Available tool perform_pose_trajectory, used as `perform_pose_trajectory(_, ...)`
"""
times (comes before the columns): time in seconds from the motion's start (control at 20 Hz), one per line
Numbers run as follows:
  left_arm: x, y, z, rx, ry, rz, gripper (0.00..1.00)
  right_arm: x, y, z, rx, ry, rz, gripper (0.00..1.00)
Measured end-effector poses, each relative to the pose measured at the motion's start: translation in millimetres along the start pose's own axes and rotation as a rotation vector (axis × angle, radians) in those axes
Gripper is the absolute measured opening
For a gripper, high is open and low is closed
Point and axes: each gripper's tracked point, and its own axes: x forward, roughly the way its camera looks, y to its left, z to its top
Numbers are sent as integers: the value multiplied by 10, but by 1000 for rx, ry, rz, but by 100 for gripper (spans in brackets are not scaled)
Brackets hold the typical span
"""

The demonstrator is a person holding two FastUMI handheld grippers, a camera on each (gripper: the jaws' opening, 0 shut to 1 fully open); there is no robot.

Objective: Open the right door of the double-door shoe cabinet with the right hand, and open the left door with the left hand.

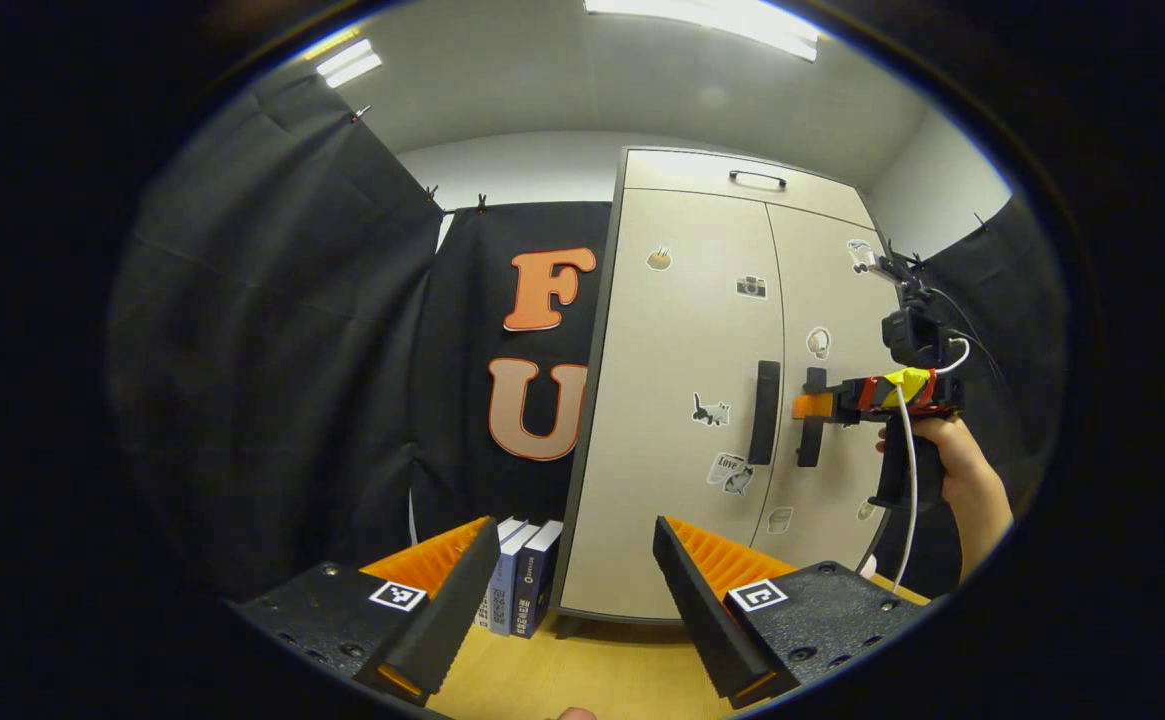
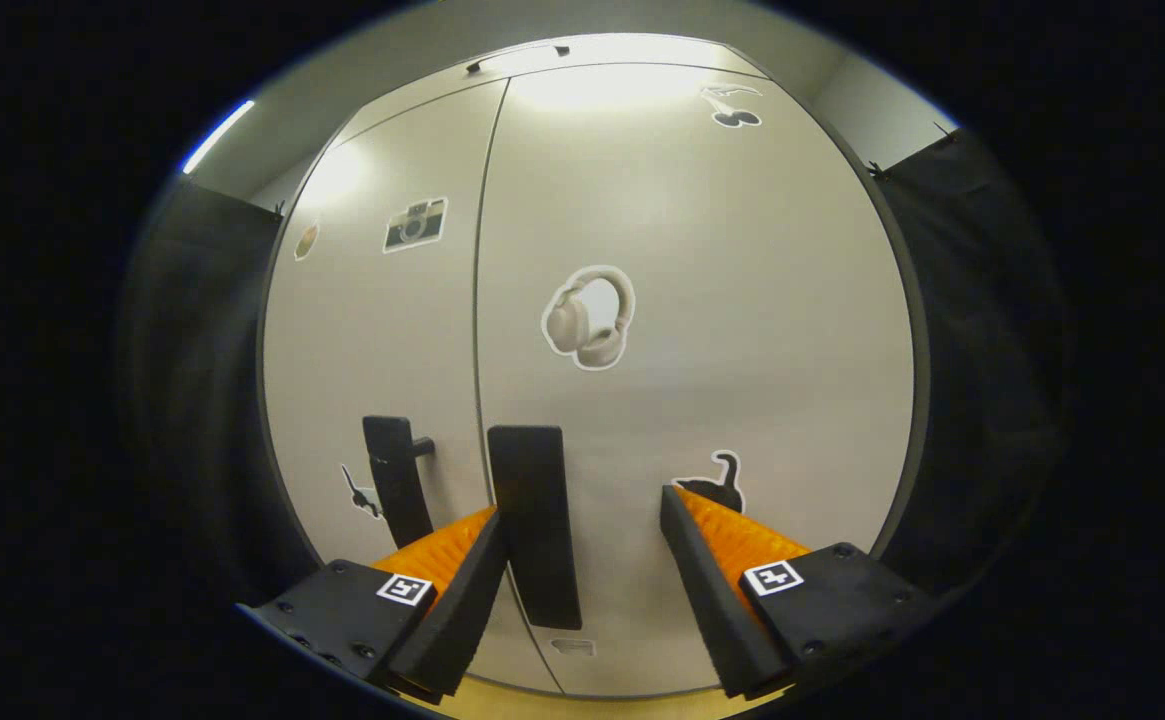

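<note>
Left gripper view farther back, facing shoe cabinet; right gripper view close up, both sharing its doors.

The right gripper stands spread around the right door's handle, its left finger touching it.

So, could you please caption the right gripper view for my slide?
Open right tool at the closed right door, its handle between the fingers.

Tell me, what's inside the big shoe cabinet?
Can't tell. Both doors, the left door and the right door, are shut, so the inside is hidden. Only stickers and two handles show outside.
</note>
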Motion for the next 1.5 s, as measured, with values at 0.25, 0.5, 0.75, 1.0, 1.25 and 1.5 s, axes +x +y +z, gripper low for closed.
perform_pose_trajectory(0.25,50,-61,-18,6,-2,-16,94,11,-33,-18,-49,-12,-48,91)
perform_pose_trajectory(0.5,56,-78,-27,-5,-3,-27,95,26,101,-44,-34,1,-14,81)
perform_pose_trajectory(0.75,39,-92,-51,-10,3,-32,95,17,211,-72,-9,-6,67,40)
perform_pose_trajectory(1.0,-13,-158,-25,-17,7,-48,95,13,210,-83,-24,0,65,30)
perform_pose_trajectory(1.25,-88,-86,16,-3,4,-24,95,-46,207,-97,-26,20,82,30)
perform_pose_trajectory(1.5,-131,-75,21,16,6,-12,94,-292,188,-95,-29,21,125,30)
